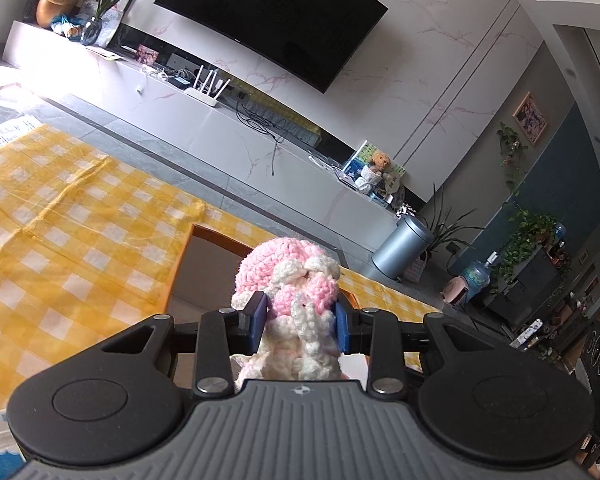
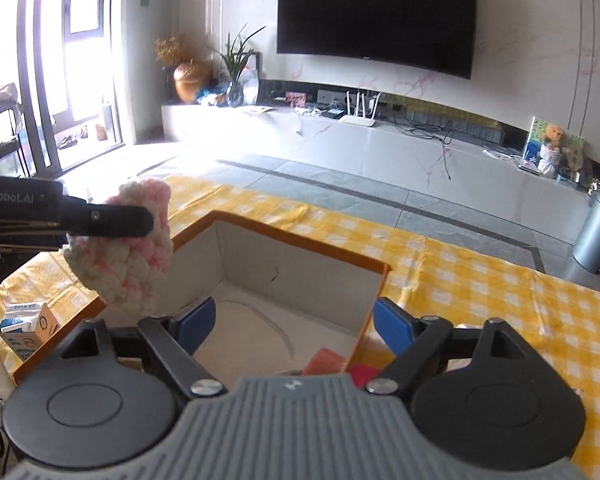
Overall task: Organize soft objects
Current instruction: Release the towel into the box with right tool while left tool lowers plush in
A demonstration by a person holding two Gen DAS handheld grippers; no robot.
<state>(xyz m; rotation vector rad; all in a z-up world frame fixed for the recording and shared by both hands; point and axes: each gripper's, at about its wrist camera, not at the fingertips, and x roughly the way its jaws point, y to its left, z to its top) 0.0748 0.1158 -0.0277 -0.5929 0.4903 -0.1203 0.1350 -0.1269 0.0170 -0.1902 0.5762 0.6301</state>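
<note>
Knit toy (image 1: pixel 288 280) pinched by the left gripper (image 1: pixel 300 322) above the box (image 2: pixel 300 240).

The pink-and-white toy is squeezed between the blue fingers (image 1: pixel 260 316) and held over the box's corner at 10 o'clock in the right wrist view. The right gripper (image 2: pixel 294 326) is spread wide with nothing between its fingers, aimed into the open box on the yellow-checked table (image 2: pixel 480 280). A red item (image 2: pixel 326 362) is seen inside at 5 o'clock.
</note>
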